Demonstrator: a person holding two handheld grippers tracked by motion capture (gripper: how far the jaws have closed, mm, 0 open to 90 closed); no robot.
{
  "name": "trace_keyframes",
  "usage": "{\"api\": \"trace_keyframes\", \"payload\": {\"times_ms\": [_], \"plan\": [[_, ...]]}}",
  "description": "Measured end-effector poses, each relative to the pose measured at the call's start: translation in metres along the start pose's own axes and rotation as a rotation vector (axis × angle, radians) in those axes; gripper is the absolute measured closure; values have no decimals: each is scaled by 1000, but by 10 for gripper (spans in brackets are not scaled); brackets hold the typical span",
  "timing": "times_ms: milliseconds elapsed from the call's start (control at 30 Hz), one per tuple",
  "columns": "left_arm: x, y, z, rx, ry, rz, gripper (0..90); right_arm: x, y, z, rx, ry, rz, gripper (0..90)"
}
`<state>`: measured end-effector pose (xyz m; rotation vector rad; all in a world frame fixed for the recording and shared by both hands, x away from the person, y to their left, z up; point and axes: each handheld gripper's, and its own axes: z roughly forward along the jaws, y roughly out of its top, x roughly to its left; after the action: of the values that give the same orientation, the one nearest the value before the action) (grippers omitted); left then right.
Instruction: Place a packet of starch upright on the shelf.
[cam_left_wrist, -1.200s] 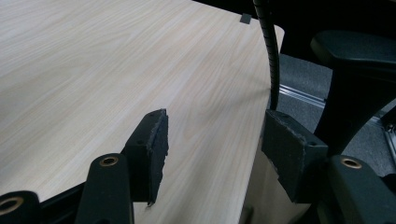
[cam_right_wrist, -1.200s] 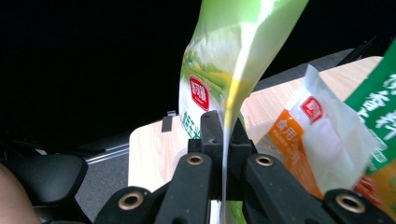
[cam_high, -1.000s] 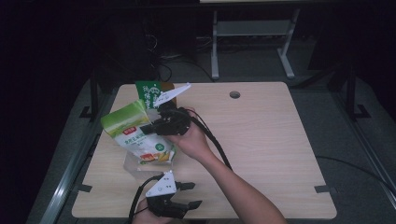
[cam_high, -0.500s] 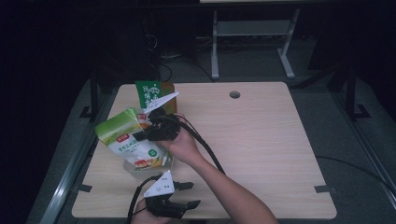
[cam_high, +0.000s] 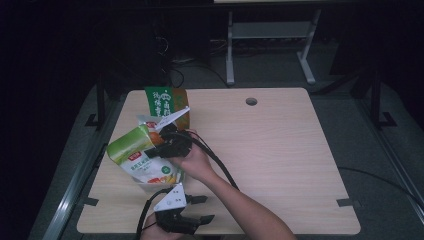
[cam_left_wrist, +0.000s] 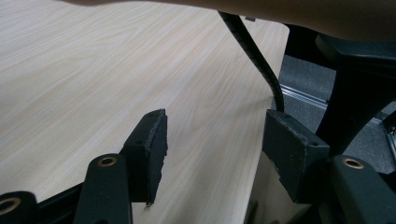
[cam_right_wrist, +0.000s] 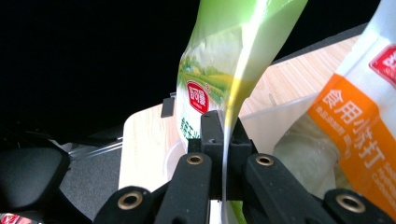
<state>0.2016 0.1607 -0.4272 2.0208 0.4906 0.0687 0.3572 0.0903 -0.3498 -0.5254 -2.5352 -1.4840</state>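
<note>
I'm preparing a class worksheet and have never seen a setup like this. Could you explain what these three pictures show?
A person at a wooden table holds a hand-operated grasping tool in each hand. One picture looks down from above; the other two come from cameras riding on each tool. The right tool is shut on the edge of a green packet, over a clear container holding an orange-labelled packet. Another green packet stands behind. The left tool rests open and empty near the table's front edge.
</note>
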Motion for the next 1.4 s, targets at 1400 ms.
{"api": "trace_keyframes", "payload": {"times_ms": [1400], "plan": [[2,-1,3,9,16,-5,394,-5,-16,-16,111,-44,-46,890]]}}
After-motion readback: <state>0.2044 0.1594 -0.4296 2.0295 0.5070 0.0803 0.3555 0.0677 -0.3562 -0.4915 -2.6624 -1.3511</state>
